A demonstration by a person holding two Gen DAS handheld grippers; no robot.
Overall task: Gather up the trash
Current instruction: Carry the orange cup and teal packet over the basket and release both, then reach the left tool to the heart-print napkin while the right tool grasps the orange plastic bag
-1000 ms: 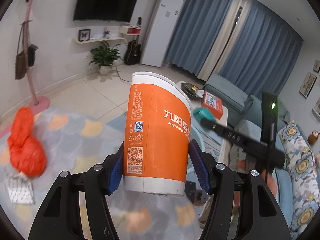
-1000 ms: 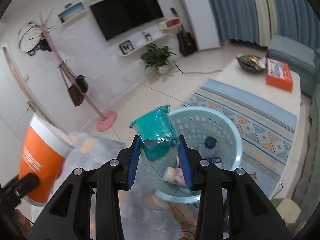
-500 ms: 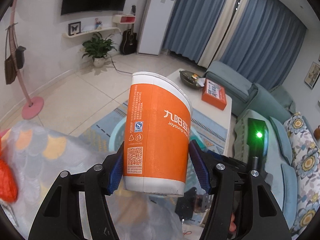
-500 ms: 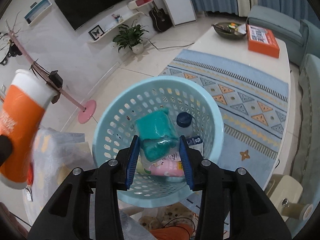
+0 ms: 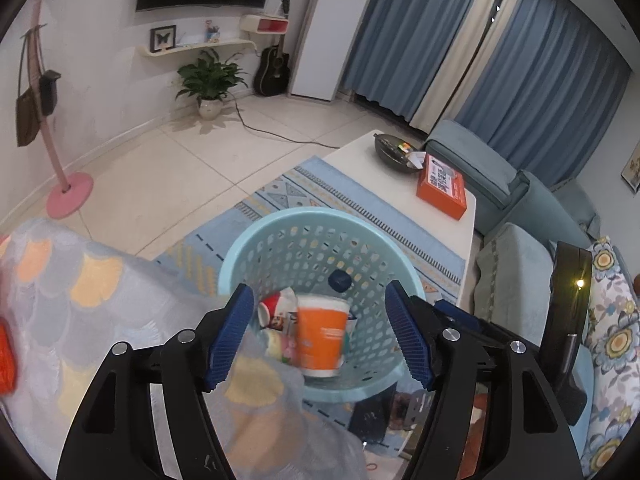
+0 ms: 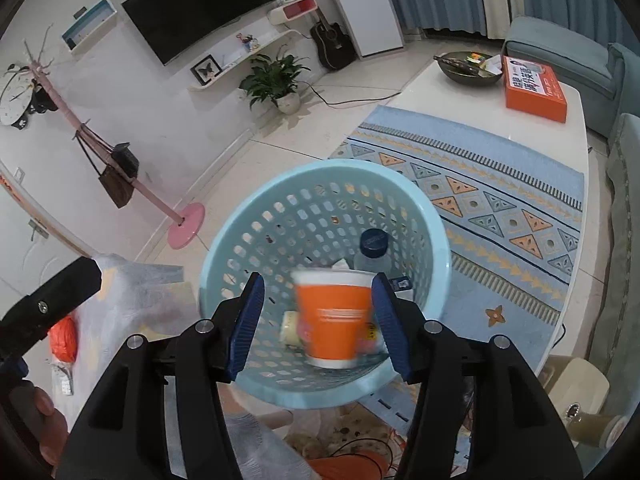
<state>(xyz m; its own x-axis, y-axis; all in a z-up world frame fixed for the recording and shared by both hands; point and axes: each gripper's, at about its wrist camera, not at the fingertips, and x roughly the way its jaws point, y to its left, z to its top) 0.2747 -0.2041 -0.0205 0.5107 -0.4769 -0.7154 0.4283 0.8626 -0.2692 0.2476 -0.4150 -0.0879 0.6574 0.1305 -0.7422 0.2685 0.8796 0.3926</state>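
Observation:
A light blue perforated basket point(image 5: 248, 240) point(image 6: 256, 204) stands on the floor below both grippers. An orange paper cup point(image 5: 321, 336) point(image 6: 334, 316) is inside it, blurred, among other trash: a bottle with a dark blue cap point(image 5: 339, 280) point(image 6: 374, 242), a red and white wrapper point(image 5: 274, 312) and pale packets point(image 6: 290, 328). My left gripper point(image 5: 320, 336) is open and empty above the basket. My right gripper point(image 6: 318, 320) is open and empty above the basket. The teal packet is not visible.
A table with a patterned cloth point(image 5: 100, 300) lies at the left, with an orange bag point(image 6: 64, 338) on it. A white coffee table point(image 5: 384, 184) holds an orange box point(image 5: 442, 190) and a bowl point(image 5: 394, 152). A sofa point(image 5: 520, 264) is at the right.
The left gripper opened and let the orange cup go into the basket. The right gripper opened and let go of the teal packet. Both moved over the basket.

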